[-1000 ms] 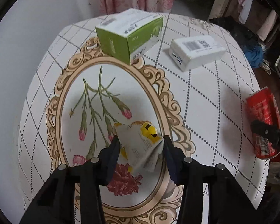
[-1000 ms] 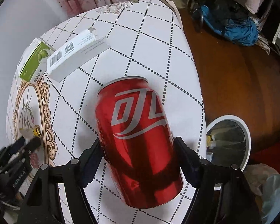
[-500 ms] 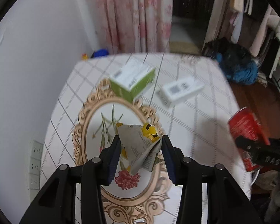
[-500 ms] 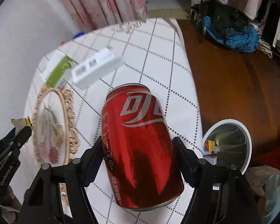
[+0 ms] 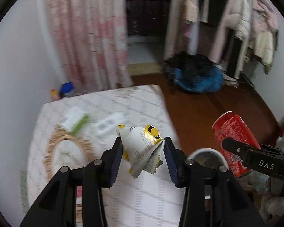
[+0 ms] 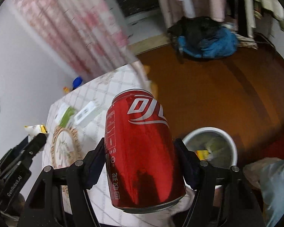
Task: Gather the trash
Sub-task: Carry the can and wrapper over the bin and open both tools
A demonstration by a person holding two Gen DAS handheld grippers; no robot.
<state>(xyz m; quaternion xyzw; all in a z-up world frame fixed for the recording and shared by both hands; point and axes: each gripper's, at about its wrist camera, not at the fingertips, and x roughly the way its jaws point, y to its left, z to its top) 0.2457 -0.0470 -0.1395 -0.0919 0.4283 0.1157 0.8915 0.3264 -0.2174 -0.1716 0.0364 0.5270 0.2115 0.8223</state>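
My left gripper (image 5: 143, 156) is shut on a crumpled white and yellow paper wrapper (image 5: 142, 147), held high above the table. My right gripper (image 6: 140, 160) is shut on a red soda can (image 6: 140, 145), also lifted off the table. In the left wrist view the can (image 5: 232, 141) shows at the right, clamped by the right gripper's black finger (image 5: 242, 148). A round white trash bin (image 6: 212, 147) stands on the floor beside the table, with trash inside it; its rim (image 5: 204, 151) shows just behind my left gripper's right finger. The wrapper (image 6: 36, 129) appears at the left in the right wrist view.
The table (image 5: 138, 102) has a white checked cloth with a gold oval flower motif (image 5: 66, 151). A green and white box (image 5: 75, 120) and a white box (image 5: 109, 123) lie on it. Brown wooden floor (image 6: 227, 94), a blue and black bag (image 5: 195, 77), pink curtains (image 5: 89, 37), hanging clothes and plastic bags (image 6: 270, 181) surround it.
Both grippers have risen well above the table and swung right toward the bin, still holding the wrapper and the can. The table has shrunk in view and the bin now shows in the left view.
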